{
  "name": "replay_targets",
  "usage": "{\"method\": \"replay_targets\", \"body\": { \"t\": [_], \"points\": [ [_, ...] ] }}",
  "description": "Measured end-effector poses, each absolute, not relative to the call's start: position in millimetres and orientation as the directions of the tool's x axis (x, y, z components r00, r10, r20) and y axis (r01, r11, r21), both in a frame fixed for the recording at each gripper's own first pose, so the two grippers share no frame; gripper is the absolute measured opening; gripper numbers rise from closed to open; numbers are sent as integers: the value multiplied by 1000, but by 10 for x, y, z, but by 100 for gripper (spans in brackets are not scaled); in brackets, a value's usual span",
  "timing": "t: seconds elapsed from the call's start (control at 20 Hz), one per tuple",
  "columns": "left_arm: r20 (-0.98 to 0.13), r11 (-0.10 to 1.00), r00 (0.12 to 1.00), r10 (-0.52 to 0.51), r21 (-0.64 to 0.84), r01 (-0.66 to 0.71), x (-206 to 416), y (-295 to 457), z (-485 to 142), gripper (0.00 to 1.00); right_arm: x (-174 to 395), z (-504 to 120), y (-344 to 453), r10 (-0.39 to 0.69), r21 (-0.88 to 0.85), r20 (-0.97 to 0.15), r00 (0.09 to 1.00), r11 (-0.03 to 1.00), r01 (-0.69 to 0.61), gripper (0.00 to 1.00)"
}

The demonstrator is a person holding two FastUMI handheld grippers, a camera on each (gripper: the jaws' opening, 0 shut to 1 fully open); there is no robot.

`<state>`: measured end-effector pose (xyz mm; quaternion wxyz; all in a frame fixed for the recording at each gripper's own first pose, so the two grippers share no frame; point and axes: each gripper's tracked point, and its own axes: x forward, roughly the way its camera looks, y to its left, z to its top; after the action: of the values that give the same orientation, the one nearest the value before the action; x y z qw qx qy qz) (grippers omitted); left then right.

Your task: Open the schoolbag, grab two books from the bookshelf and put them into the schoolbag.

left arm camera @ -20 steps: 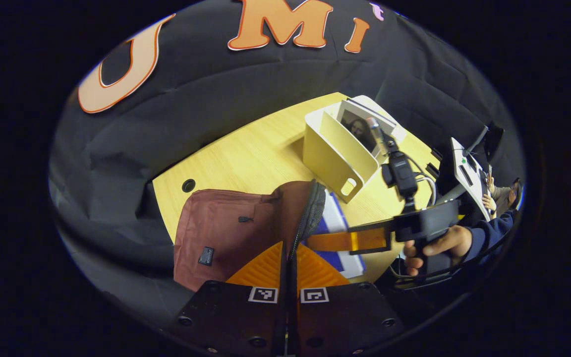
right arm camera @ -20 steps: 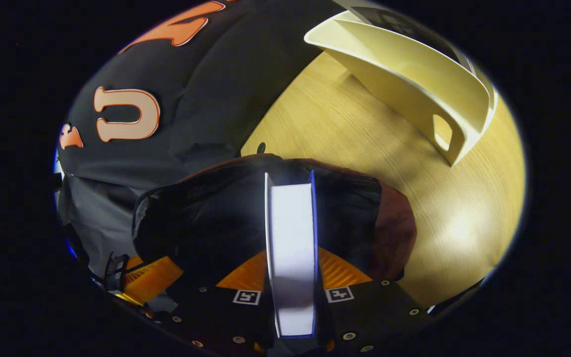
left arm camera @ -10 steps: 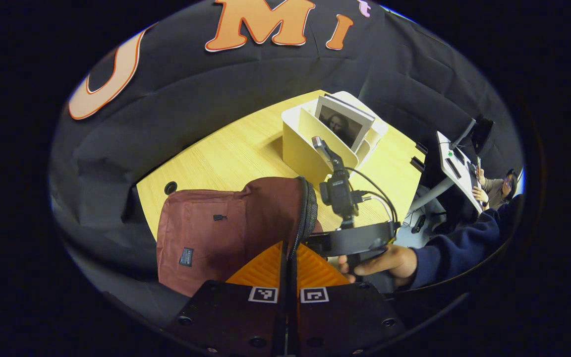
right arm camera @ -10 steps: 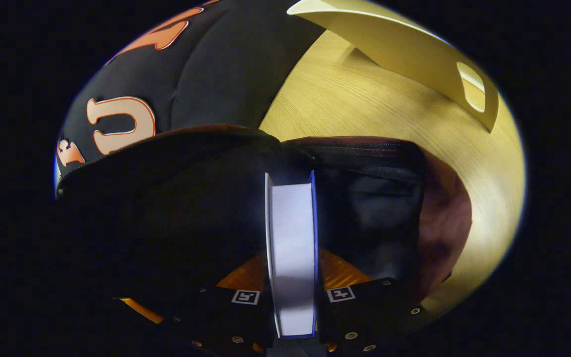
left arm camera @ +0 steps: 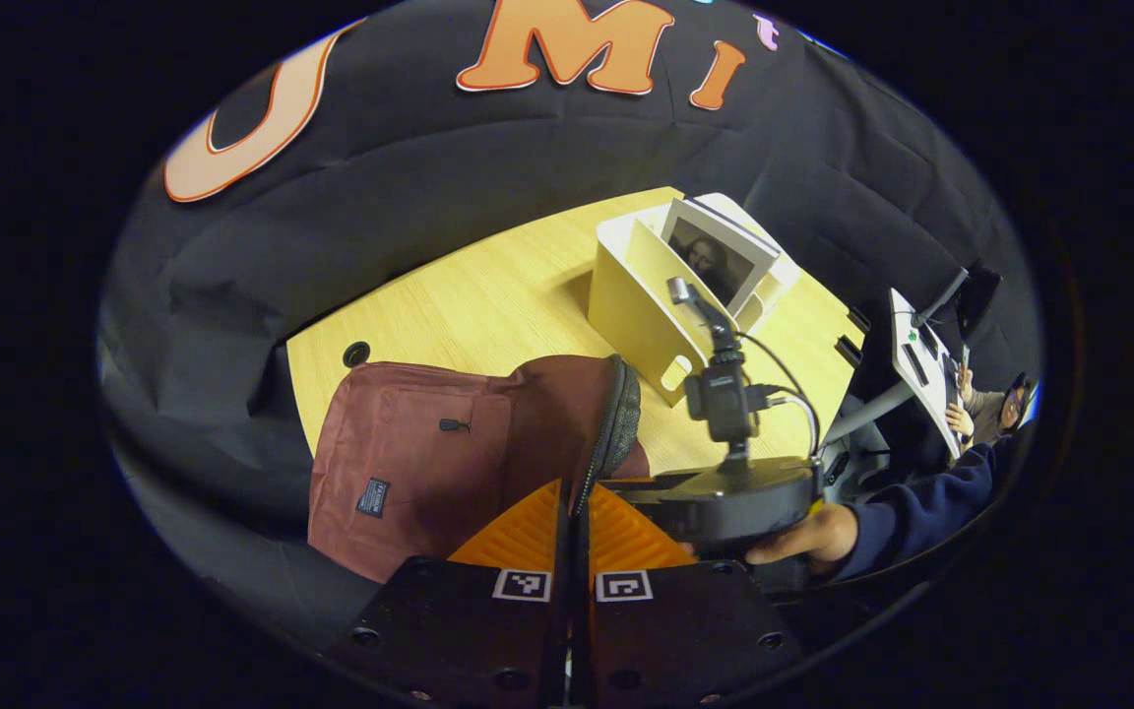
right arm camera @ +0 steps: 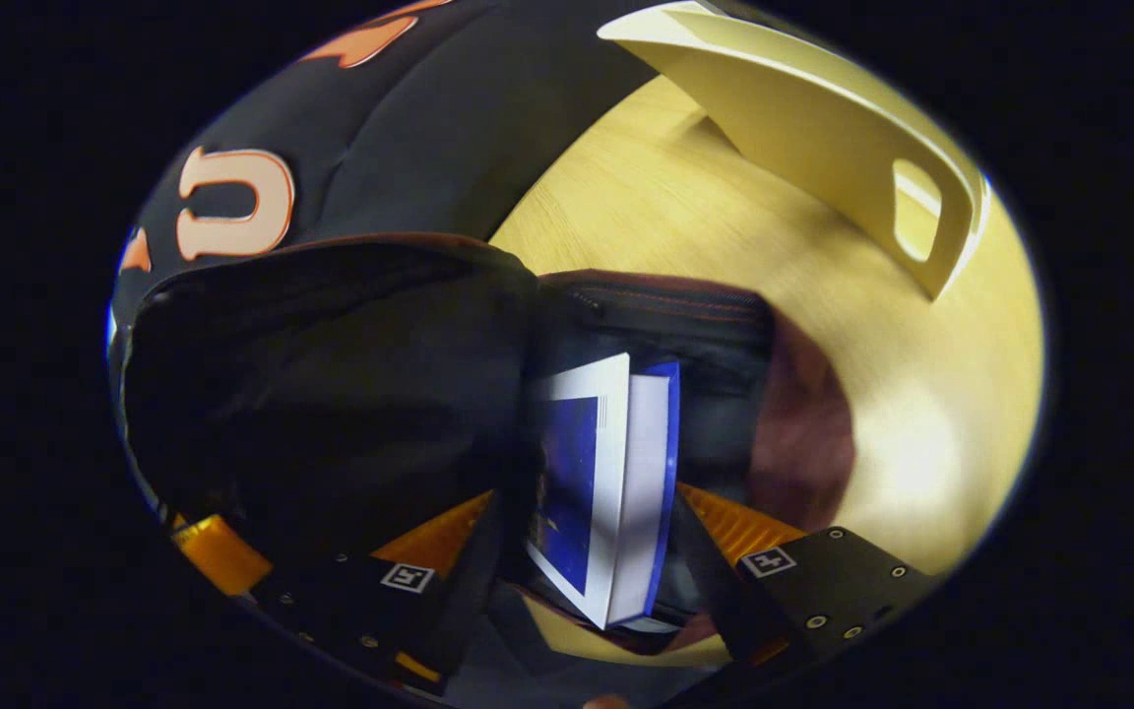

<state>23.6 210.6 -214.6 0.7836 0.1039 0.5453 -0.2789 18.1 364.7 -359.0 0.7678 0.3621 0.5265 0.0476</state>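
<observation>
Schoolbag (right arm camera: pixel 350 374) interior dark, depth unreadable; book (right arm camera: pixel 606 492) lower end hidden; bookshelf (right arm camera: pixel 823 148) cut by edge.

Blue-covered book (right arm camera: pixel 616 492) loose between parted tongs (right arm camera: pixel 587 551), inside schoolbag (right arm camera: pixel 350 374).

Left claw (left arm camera: pixel 572 512) pinched closed; right claw (right arm camera: pixel 577 537) spread apart.

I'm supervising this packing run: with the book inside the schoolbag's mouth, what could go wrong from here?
The book leans loose between the open right tongs, so pulling them out could drag or tip it. The left tongs pinch the zip edge of the schoolbag; if that slips, the flap may drop over the opening before the second book leaves the bookshelf.
</observation>
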Motion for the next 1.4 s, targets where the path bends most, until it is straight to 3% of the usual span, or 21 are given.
{"method": "replay_targets", "body": {
  "t": [0.3,0.7,1.15,1.4],
  "points": [
    [-919,841,260,-297,-122,527,216,2049,-2223,3,-2,-3361,2866,357,479,-826,436,853,209,97],
    [-924,857,264,-277,-113,503,187,1982,-2295,2,-217,-2795,1578,143,206,-898,415,972,111,98],
    [-928,885,271,-255,-110,453,148,2012,-2388,2,-43,-2310,723,46,71,-939,340,996,61,98],
    [-932,898,269,-242,-110,426,153,2029,-2413,2,451,-2082,341,-4,15,-938,346,999,52,98]
  ]
}}
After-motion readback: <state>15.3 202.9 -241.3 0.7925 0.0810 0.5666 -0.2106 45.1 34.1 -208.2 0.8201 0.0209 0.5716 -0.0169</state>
